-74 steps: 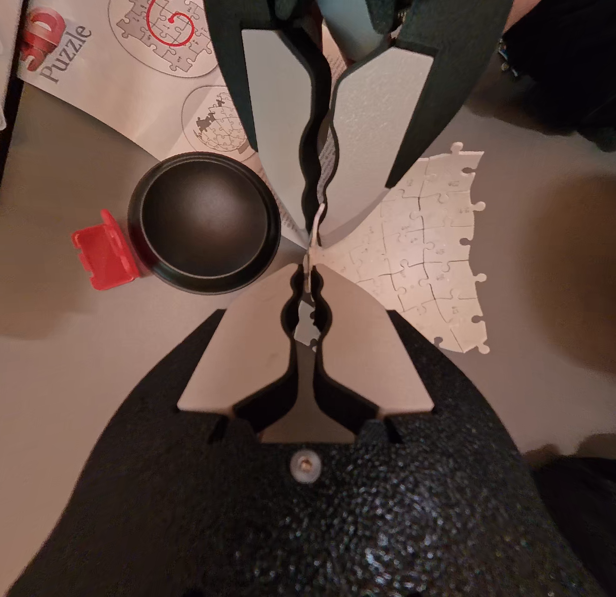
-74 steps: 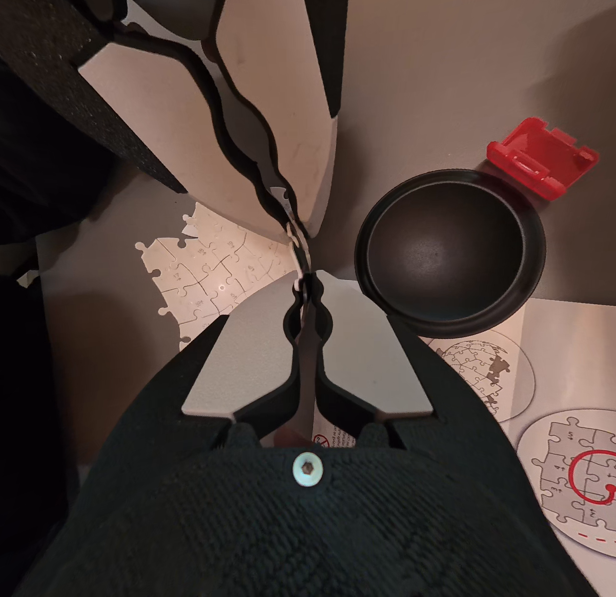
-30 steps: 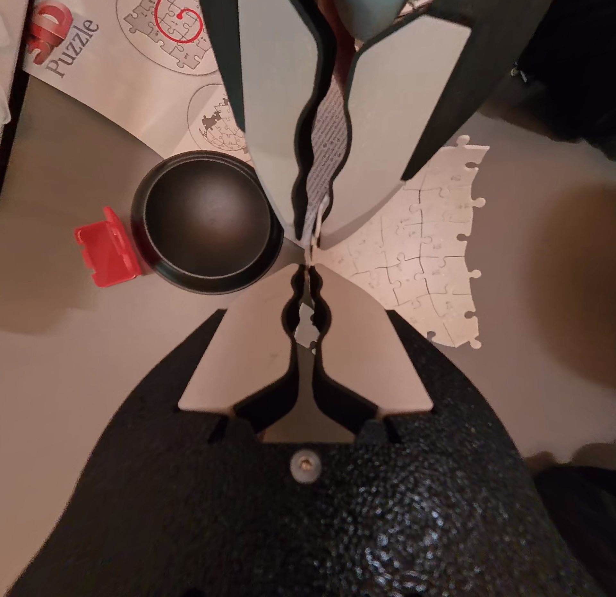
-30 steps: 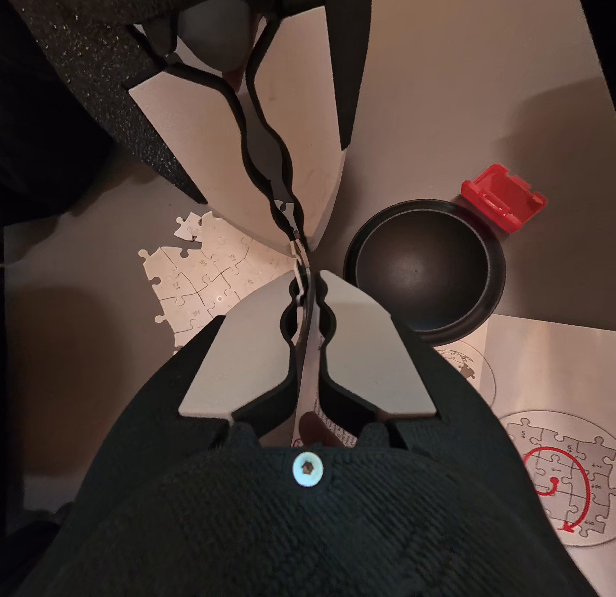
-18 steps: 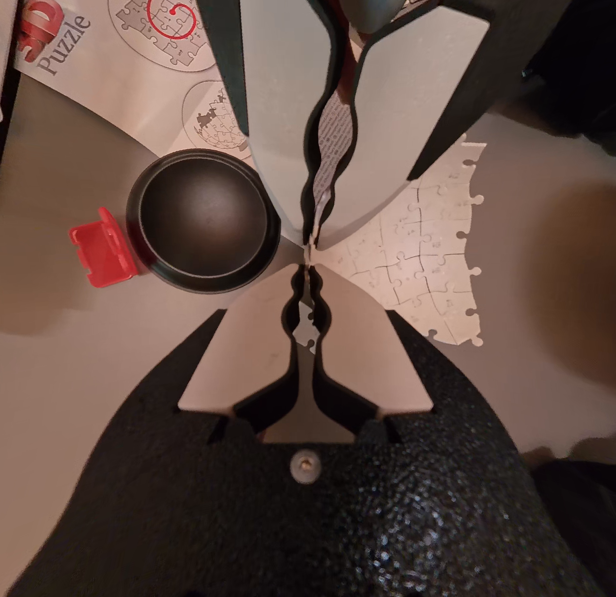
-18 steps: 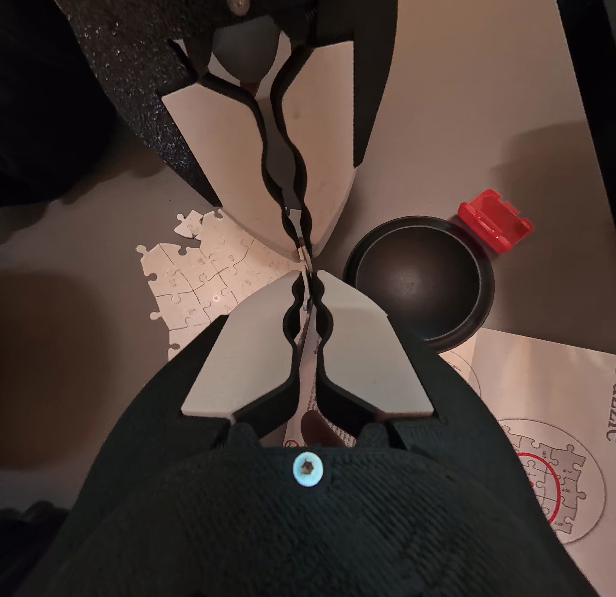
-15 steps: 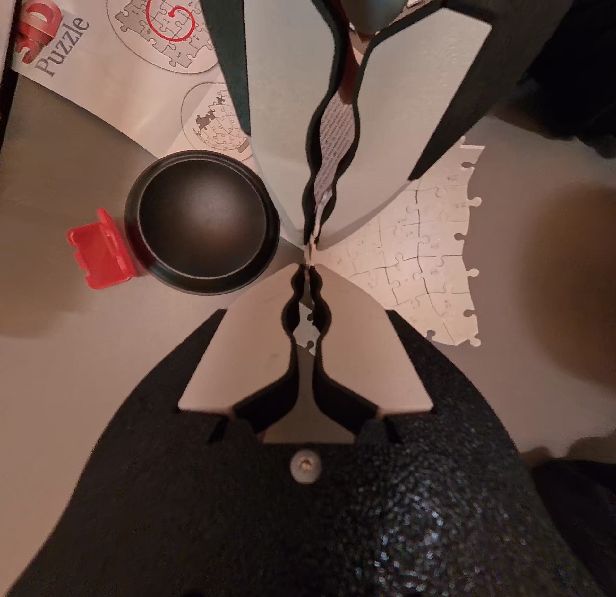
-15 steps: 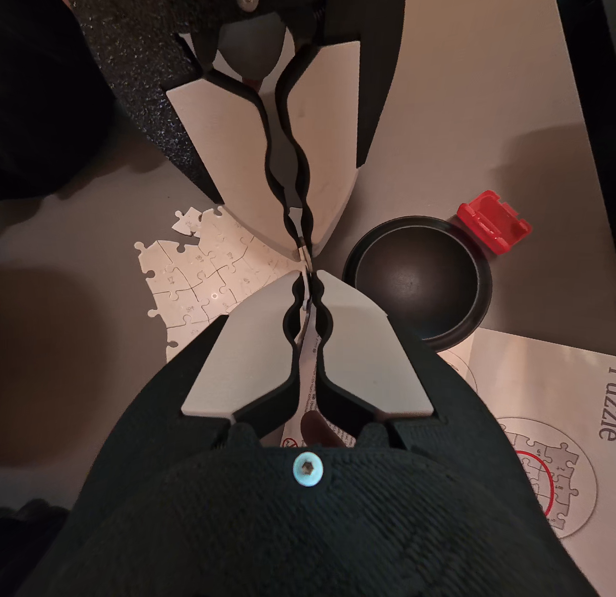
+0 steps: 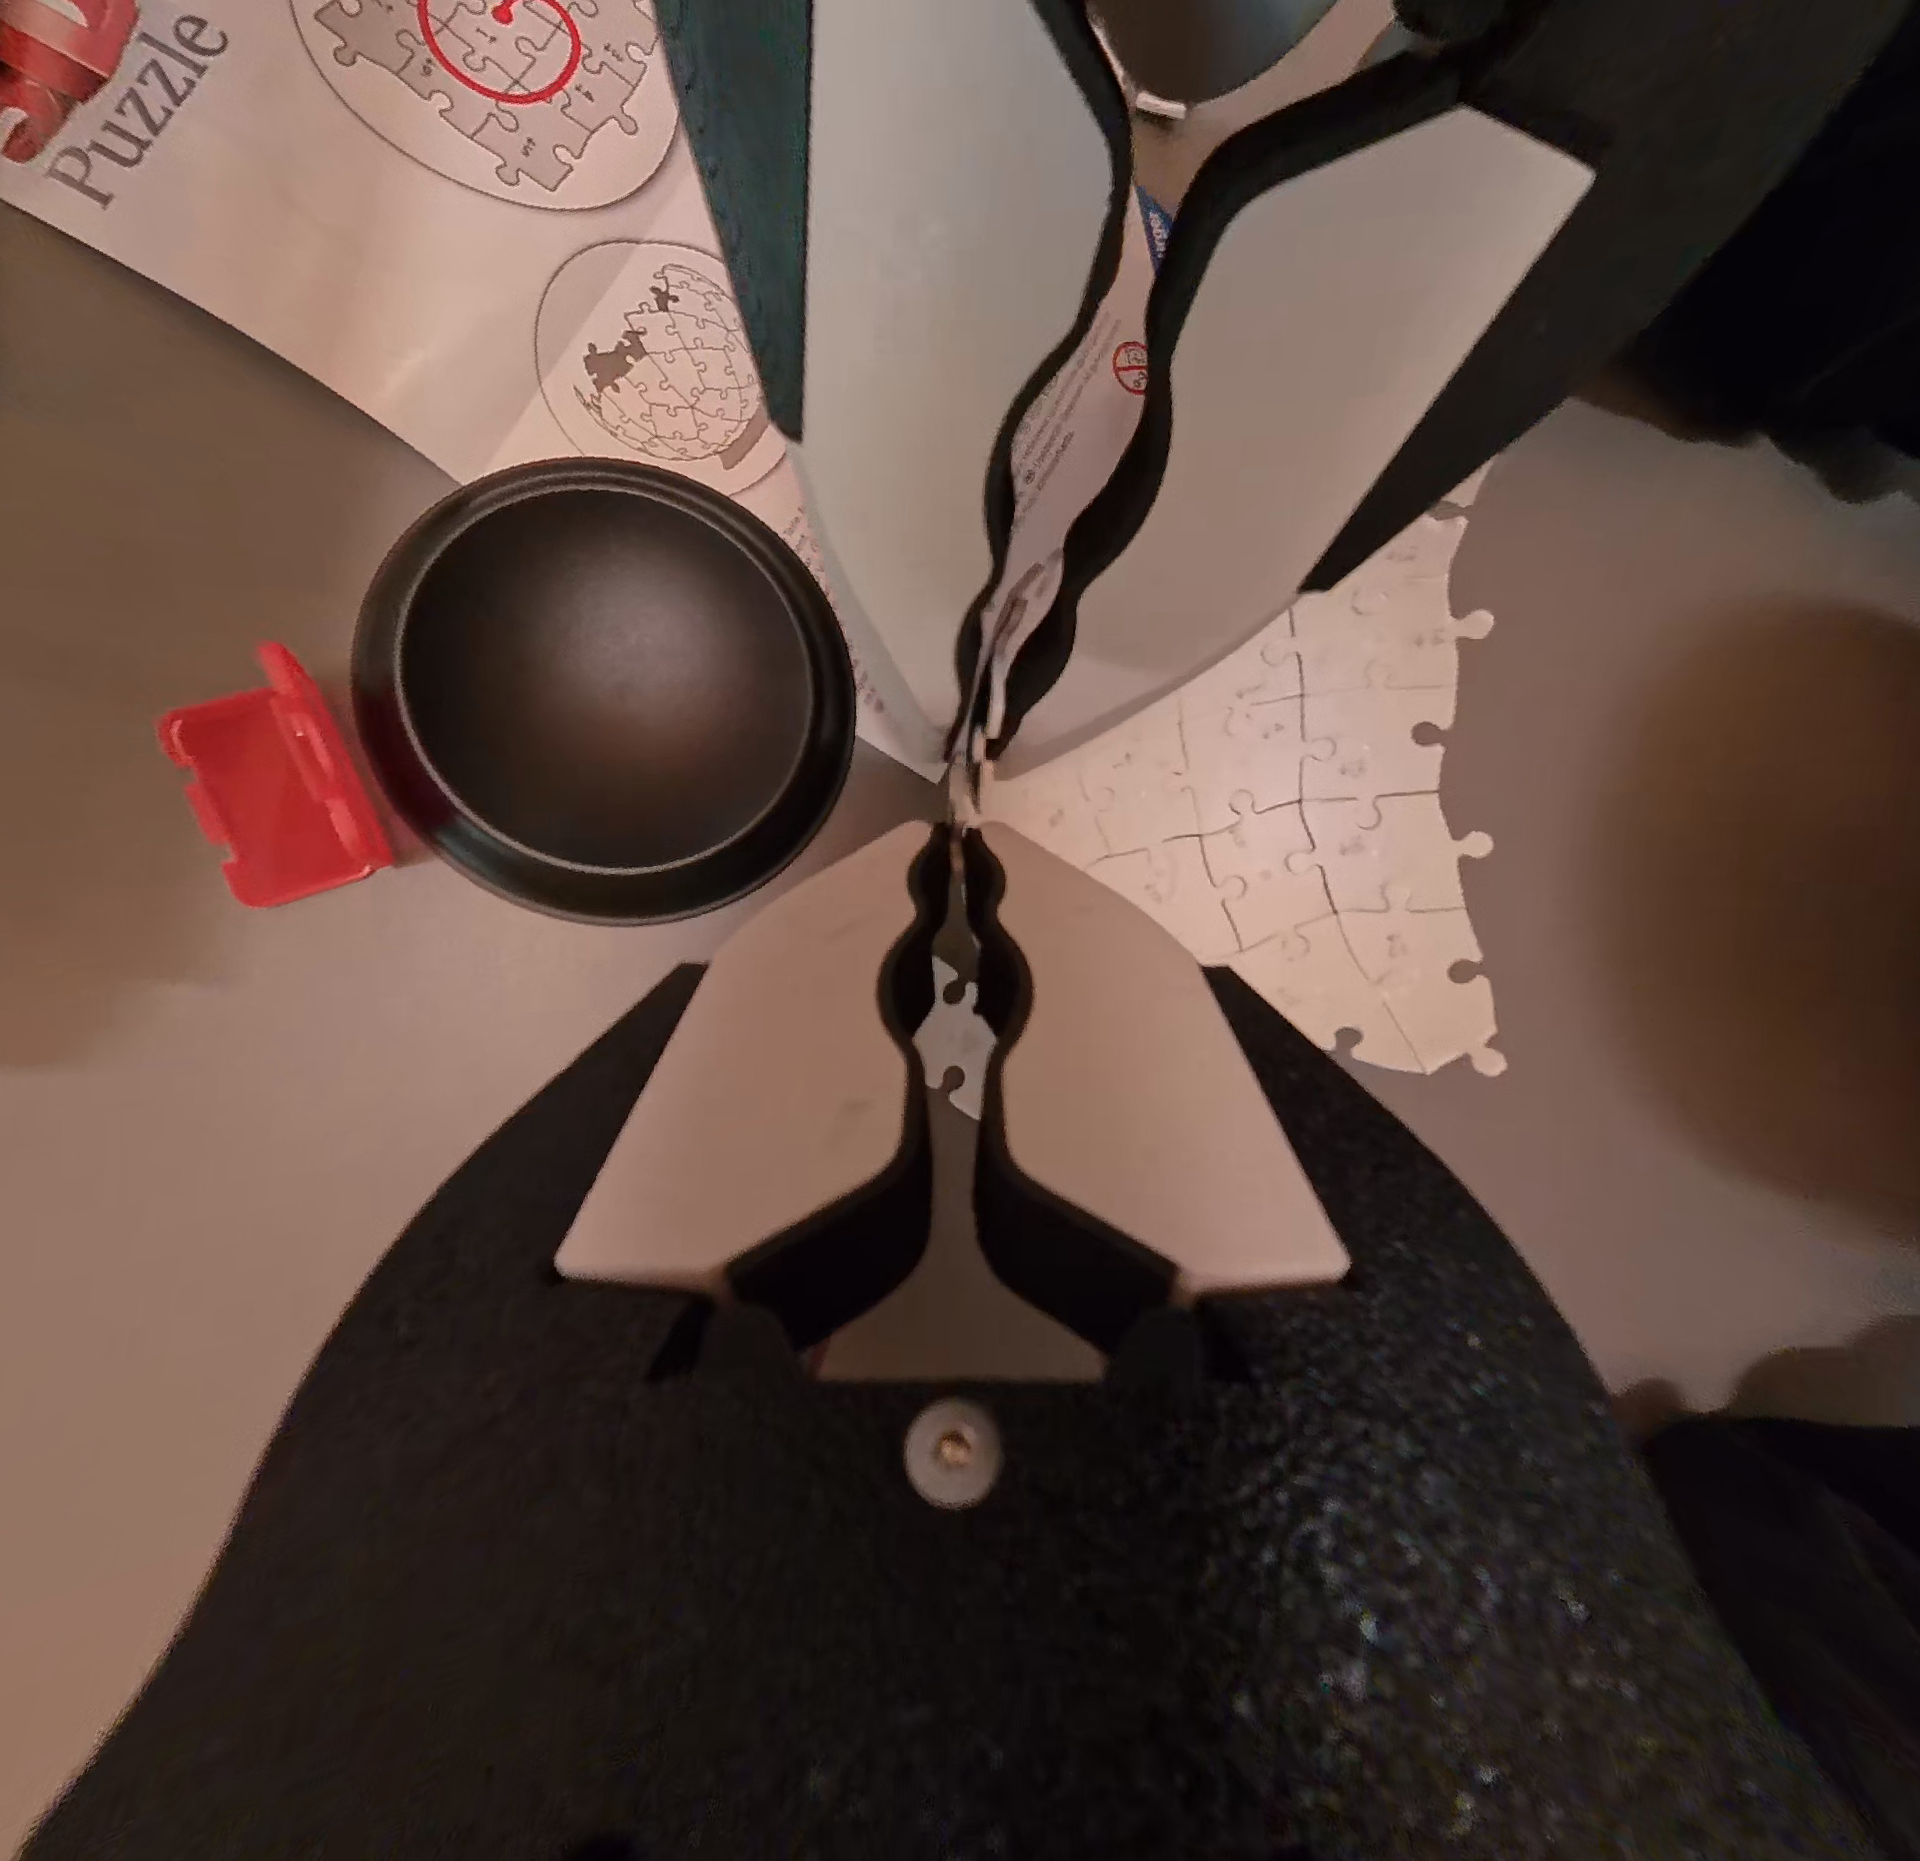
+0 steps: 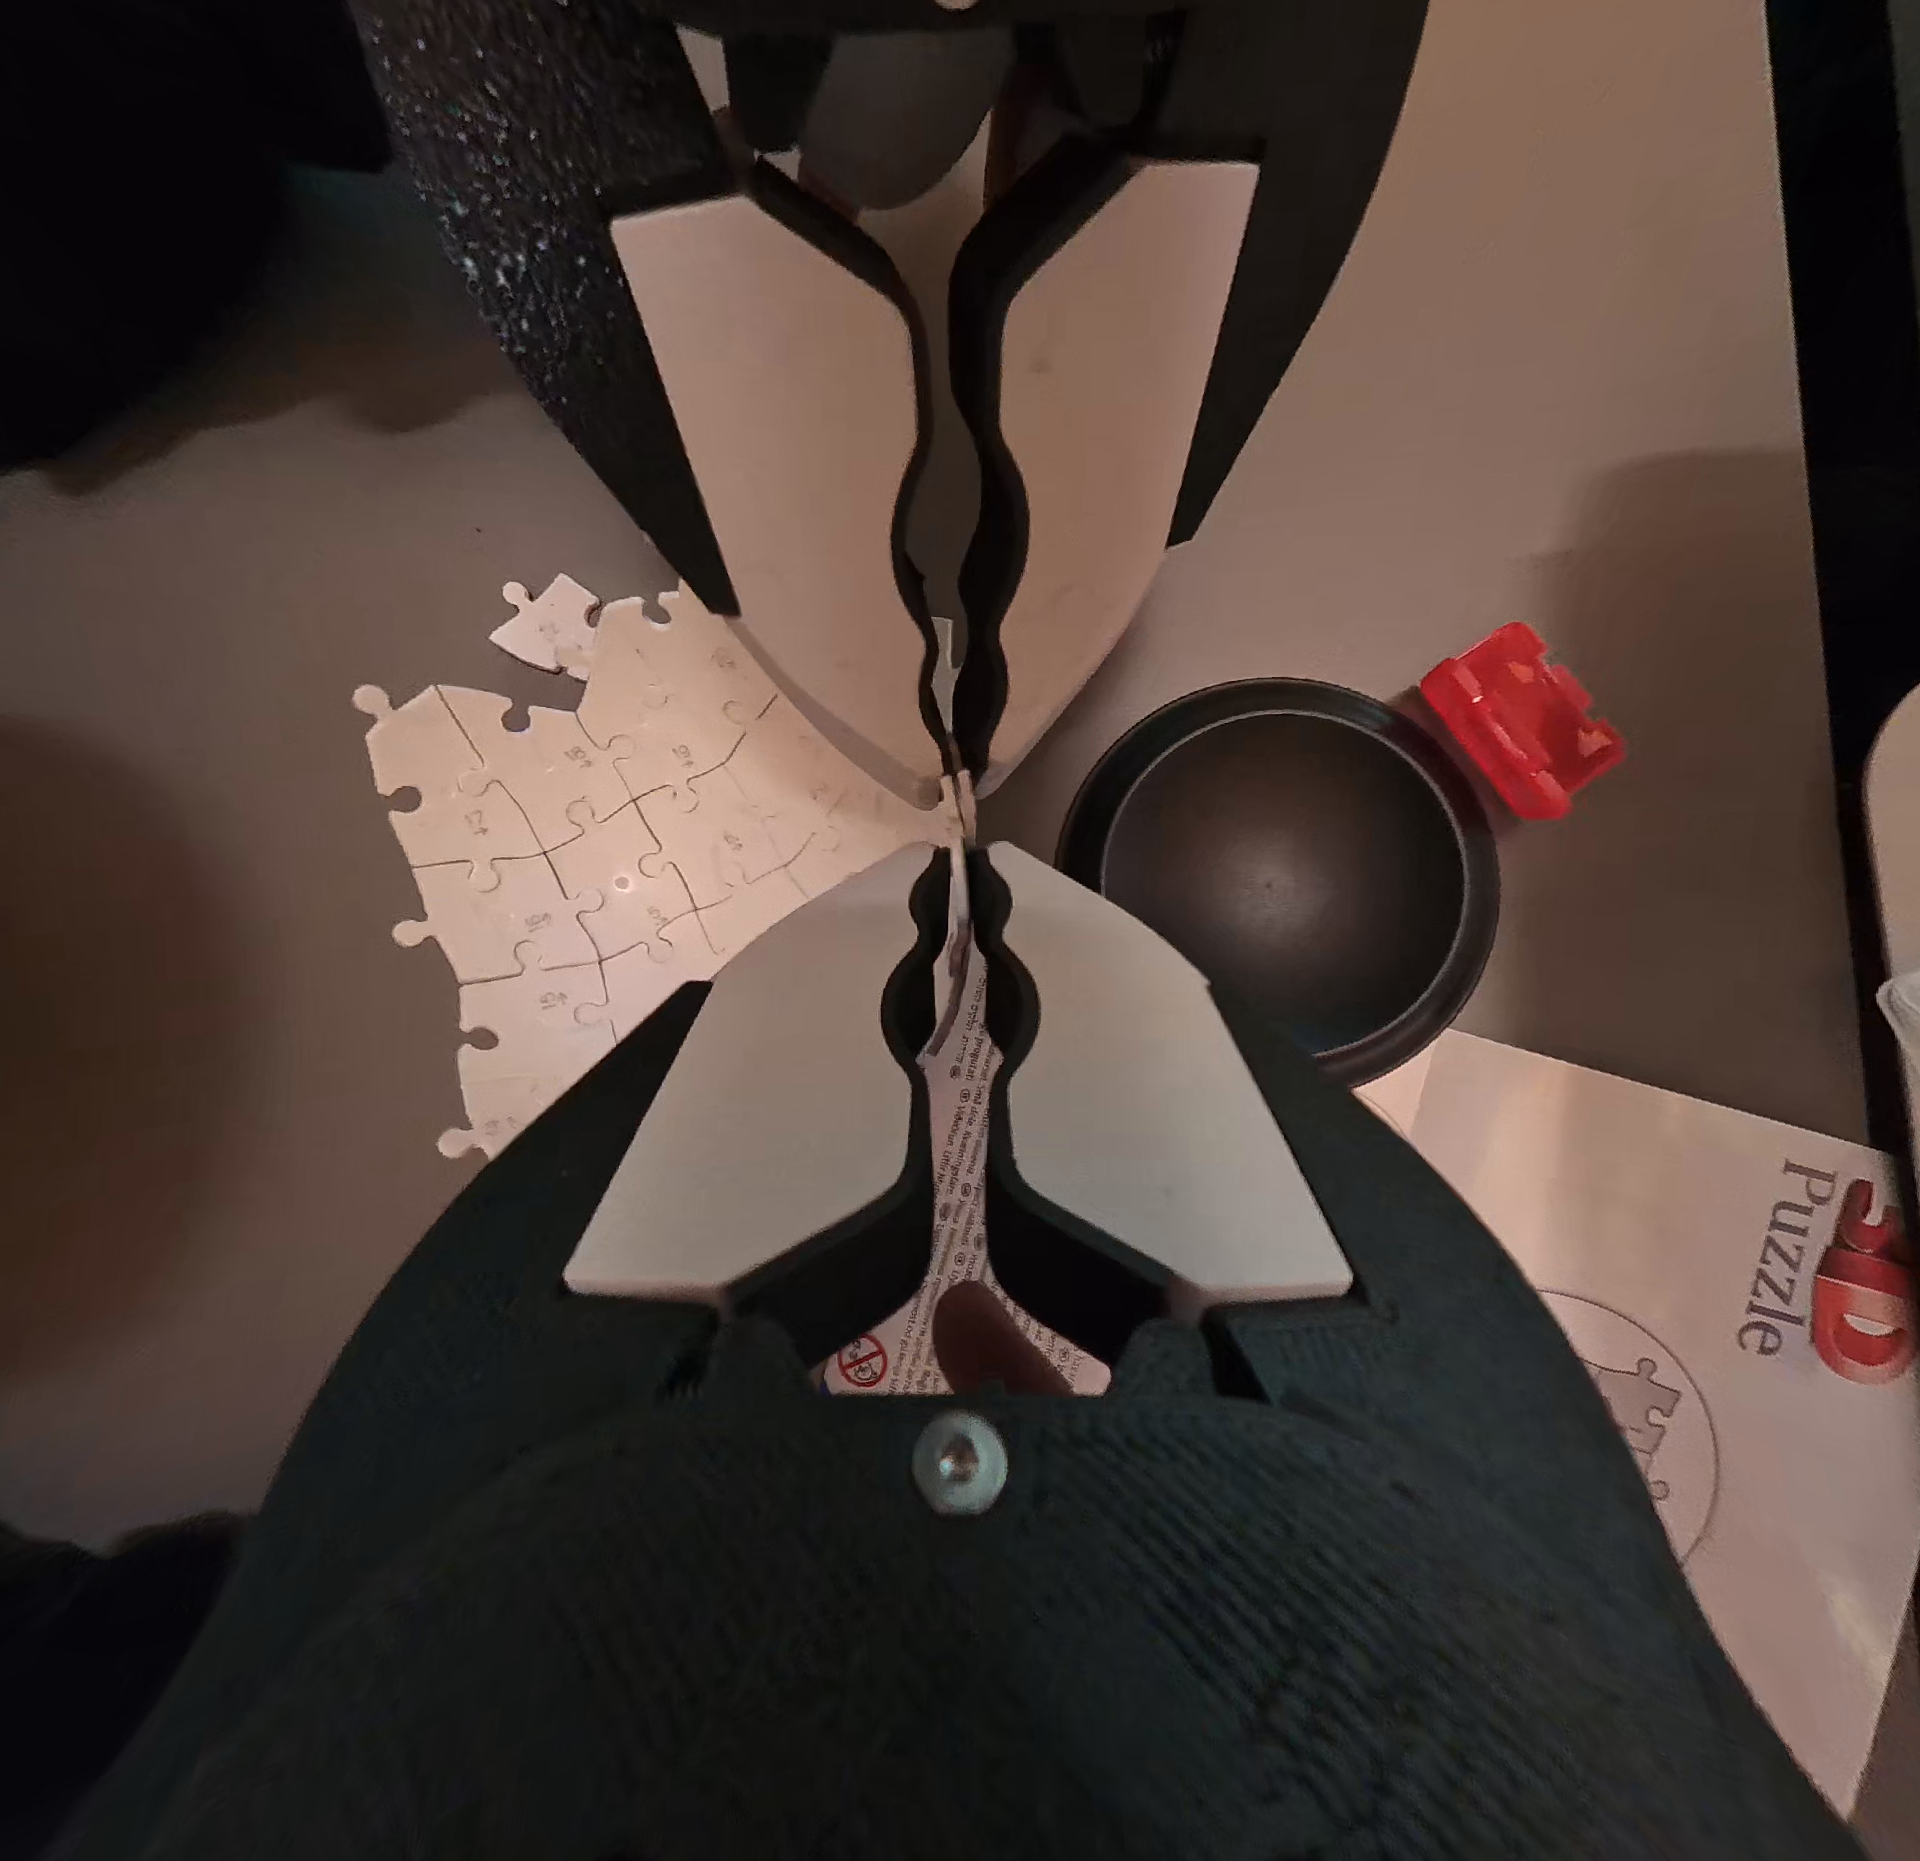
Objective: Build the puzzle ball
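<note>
White pieces meet tip-to-tip at frame centre, each pinched by a closed tool: left tool, right tool. Tools have aligned head-on since earlier; joining appears imminent. Assembled sheet lies on the surface.

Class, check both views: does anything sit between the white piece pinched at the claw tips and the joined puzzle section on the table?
Nothing visible does. The white piece sits between the left claw and right claw, with the joined section open beside them; the black bowl stands apart.
</note>
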`<state>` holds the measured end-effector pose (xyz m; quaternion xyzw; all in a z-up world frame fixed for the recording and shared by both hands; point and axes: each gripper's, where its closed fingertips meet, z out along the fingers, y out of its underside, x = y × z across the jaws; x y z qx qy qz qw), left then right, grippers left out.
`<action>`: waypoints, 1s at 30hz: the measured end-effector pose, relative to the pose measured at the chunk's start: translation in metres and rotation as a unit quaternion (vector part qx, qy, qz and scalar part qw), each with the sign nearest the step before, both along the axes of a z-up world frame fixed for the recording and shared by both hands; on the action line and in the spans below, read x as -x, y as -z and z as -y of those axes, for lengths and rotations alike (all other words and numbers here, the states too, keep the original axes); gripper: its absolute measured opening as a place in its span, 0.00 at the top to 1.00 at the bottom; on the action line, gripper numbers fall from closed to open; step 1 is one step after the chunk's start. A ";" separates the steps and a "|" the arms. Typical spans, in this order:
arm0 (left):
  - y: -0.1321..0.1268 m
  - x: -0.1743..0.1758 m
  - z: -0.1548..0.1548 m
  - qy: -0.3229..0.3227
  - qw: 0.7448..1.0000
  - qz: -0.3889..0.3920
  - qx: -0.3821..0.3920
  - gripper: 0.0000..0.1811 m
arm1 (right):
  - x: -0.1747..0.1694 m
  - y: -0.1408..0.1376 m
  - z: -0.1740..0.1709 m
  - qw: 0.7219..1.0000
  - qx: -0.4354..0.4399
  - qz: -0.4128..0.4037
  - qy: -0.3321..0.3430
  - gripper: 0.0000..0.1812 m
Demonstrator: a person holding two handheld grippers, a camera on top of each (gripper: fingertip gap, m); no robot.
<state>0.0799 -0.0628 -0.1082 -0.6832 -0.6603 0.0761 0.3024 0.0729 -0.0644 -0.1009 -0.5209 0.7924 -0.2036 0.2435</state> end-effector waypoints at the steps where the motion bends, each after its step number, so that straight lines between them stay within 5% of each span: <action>1: 0.000 0.000 0.000 0.000 1.000 0.001 0.001 0.99 | 0.000 0.000 0.001 1.000 0.003 -0.002 0.000 0.97; 30: -0.001 -0.002 -0.001 0.005 1.000 0.001 0.017 0.99 | -0.007 0.001 -0.001 0.999 -0.033 0.039 0.000 0.97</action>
